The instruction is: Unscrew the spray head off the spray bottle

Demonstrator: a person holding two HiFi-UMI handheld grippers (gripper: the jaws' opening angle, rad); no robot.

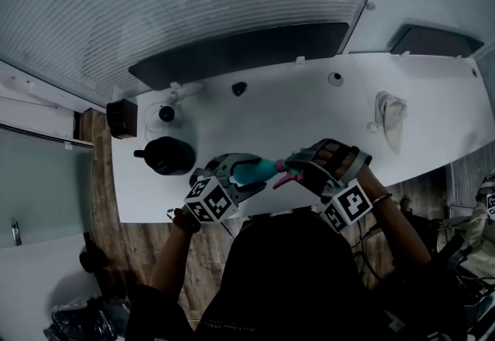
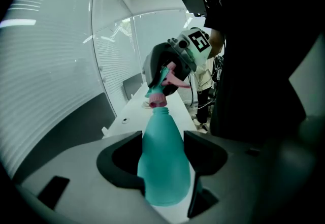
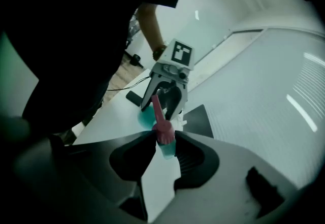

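Holding the spray bottle (image 1: 254, 170) on its side in the air over the near edge of the worktop (image 1: 309, 107), the left gripper (image 2: 163, 159) had its jaws clamped on the teal body; the right gripper (image 3: 163, 144) had its jaws pinched on the pink spray head (image 3: 161, 126); likely risks: the smooth tapered body spinning in the left jaws under torque; the right jaws slipping off the narrow head; contents spilling once the threads let go.

The light is dim and bluish, and glare streaks the far slatted wall (image 2: 51, 65). All 3 views bend at their edges, with dark corners.
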